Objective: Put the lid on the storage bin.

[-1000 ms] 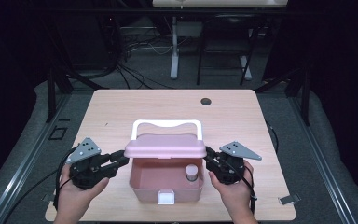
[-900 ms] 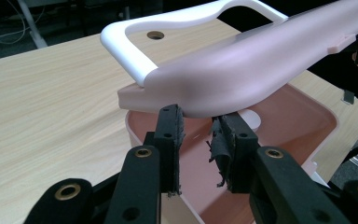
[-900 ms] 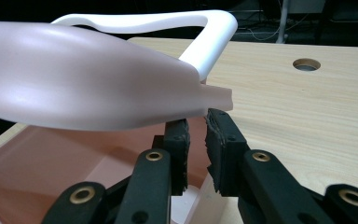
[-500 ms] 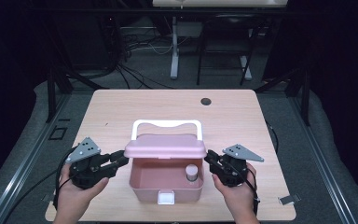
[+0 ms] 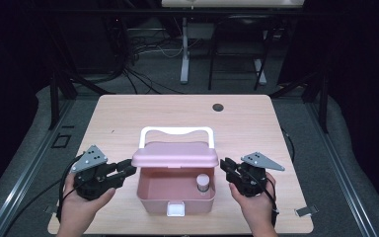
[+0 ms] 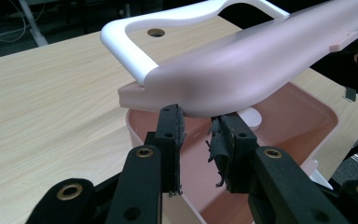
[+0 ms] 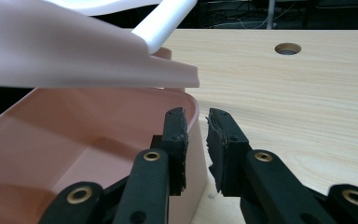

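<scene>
Flanking pink box point(image 5: 175, 197), left gripper point(image 5: 128, 170) jaws narrowly parted under lid point(image 5: 175, 157), right gripper point(image 5: 225, 168) jaws just opening, empty

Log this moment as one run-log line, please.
scene: pink box on table | lid half raised | bottle inside | left gripper at lid's left end | right gripper beside box, gripping nothing

Matt pink plastic on pale wood grain

The box point(image 5: 175, 195) and its raised lid point(image 5: 175, 157) look like smooth, matt pink plastic, slightly translucent at the lid's edge; the handle point(image 5: 176, 132) is smooth white plastic with a soft sheen. The tabletop point(image 5: 177, 113) shows a light wood-grain finish, matt and even. The left tool point(image 6: 196, 122) and right tool point(image 7: 196, 116) are matt black plastic with brass-coloured rivets; their pads point(image 6: 219, 147) are rough, frayed black rubber or foam.
</scene>
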Available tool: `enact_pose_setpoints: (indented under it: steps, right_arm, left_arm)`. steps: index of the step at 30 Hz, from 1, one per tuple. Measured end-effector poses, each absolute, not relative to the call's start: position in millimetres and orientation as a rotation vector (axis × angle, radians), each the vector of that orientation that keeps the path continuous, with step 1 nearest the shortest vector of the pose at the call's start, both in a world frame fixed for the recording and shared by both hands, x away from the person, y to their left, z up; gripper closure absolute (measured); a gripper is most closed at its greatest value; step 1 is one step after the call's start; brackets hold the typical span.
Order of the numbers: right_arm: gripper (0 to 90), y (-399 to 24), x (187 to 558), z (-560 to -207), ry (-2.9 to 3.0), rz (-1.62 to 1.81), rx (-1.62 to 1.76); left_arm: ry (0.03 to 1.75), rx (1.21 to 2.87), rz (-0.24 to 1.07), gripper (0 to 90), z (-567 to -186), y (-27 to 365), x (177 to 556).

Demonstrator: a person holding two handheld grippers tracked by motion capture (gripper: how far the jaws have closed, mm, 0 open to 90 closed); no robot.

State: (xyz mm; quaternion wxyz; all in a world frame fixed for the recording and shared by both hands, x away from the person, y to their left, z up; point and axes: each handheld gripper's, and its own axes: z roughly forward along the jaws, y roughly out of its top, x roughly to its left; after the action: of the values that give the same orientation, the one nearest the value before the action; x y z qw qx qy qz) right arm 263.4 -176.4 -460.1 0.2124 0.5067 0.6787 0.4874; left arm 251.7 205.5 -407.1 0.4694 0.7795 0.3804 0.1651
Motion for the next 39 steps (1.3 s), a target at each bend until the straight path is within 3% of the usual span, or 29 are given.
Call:
enact_pose_setpoints:
  steps: [39]
  right_arm:
    - [69.0, -189, 270, -466, 1.869, 1.389, 1.436]
  left_arm:
    - [0.923, 1.964, 0.355, 71.4, -399, 208, 251]
